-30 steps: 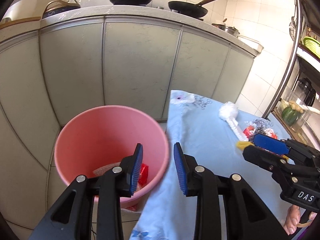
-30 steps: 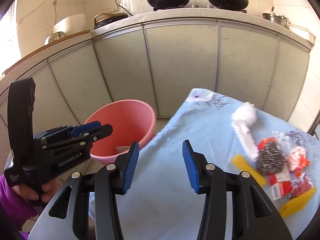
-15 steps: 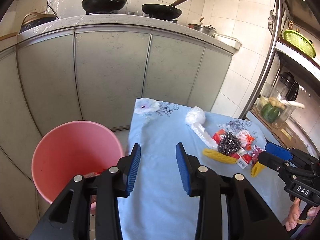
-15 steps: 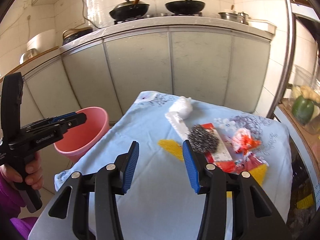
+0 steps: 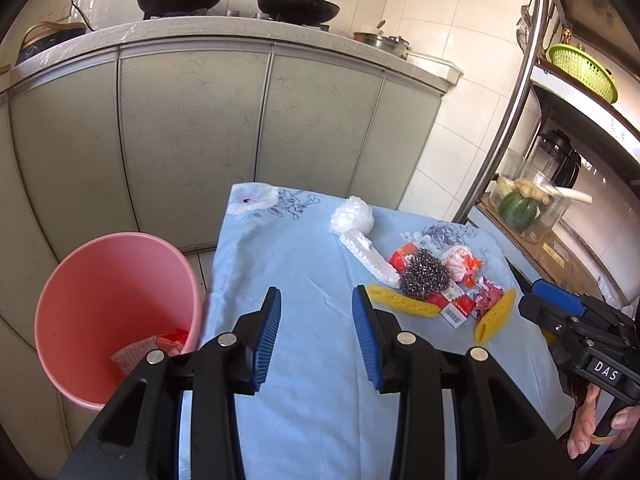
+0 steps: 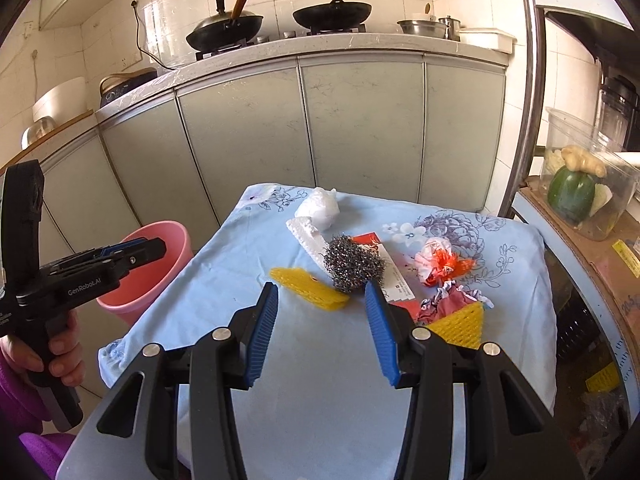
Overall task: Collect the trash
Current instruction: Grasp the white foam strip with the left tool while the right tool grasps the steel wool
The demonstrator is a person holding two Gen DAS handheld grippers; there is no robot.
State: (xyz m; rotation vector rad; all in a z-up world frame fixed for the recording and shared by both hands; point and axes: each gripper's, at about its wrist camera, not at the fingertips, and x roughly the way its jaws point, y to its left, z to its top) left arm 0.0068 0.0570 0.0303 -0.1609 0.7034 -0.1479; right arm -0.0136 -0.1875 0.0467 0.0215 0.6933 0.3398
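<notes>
Right wrist view: right gripper [image 6: 322, 308] hangs empty, jaws half-open, just short of the steel scourer [image 6: 352, 262], lined up to pinch trash.

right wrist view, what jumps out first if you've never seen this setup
The clutter of trash on the blue flowered cloth: a steel wool ball in the middle, yellow sponge pieces in front of it, red wrappers to its right. Left of the table stands a pink bucket on the floor. The open right gripper frames it all, holding nothing.
</notes>
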